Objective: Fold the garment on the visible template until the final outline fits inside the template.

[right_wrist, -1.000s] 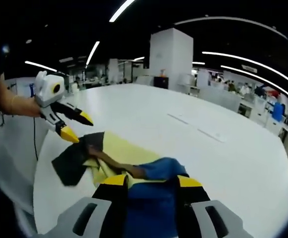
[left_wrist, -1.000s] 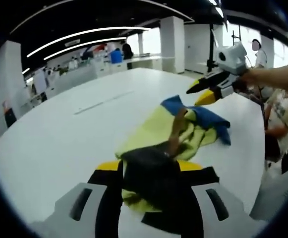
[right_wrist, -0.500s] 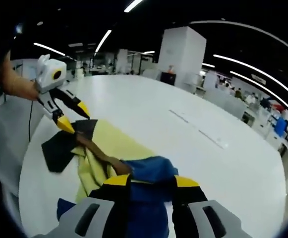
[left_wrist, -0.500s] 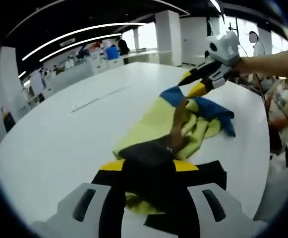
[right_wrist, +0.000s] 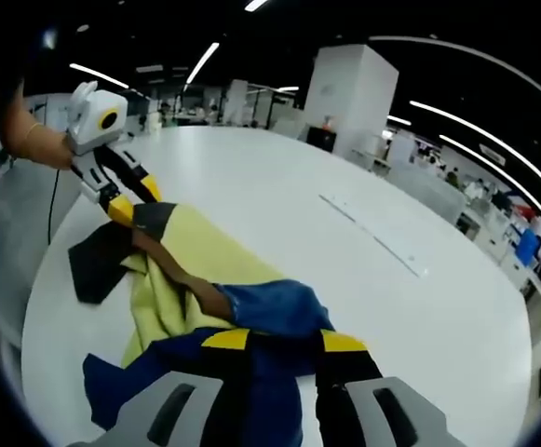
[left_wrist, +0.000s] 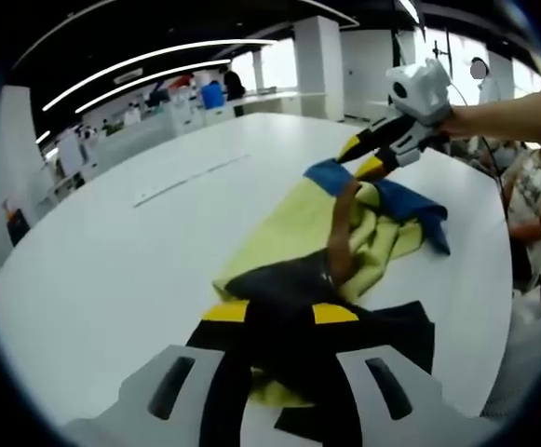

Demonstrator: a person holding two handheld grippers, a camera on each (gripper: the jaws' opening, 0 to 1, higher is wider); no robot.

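Note:
A yellow garment (left_wrist: pixel 284 223) with blue and black parts and a brown band (left_wrist: pixel 342 233) lies bunched on the white table (left_wrist: pixel 112 251). My left gripper (left_wrist: pixel 280 314) is shut on its black part (left_wrist: pixel 284 279), which fills the gap between the jaws. At the garment's far end, my right gripper (left_wrist: pixel 363 158) pinches the blue part (left_wrist: pixel 410 209). In the right gripper view, my right gripper (right_wrist: pixel 283 342) holds the blue cloth (right_wrist: pixel 270 312), and the yellow garment (right_wrist: pixel 205 256) runs away to my left gripper (right_wrist: pixel 132 202) at the black part (right_wrist: pixel 93 265).
A thin grey line (left_wrist: pixel 191 177) is marked on the table top, and appears again as a grey line (right_wrist: pixel 372 237). A person (left_wrist: pixel 531 186) sits past the table's right edge. The table edge (right_wrist: pixel 28 317) curves close by the garment. White columns and desks stand far behind.
Both pairs of jaws have drawn closer together on the cloth. The right gripper has come down from above onto the blue part. More blue cloth now spreads out near the right gripper.

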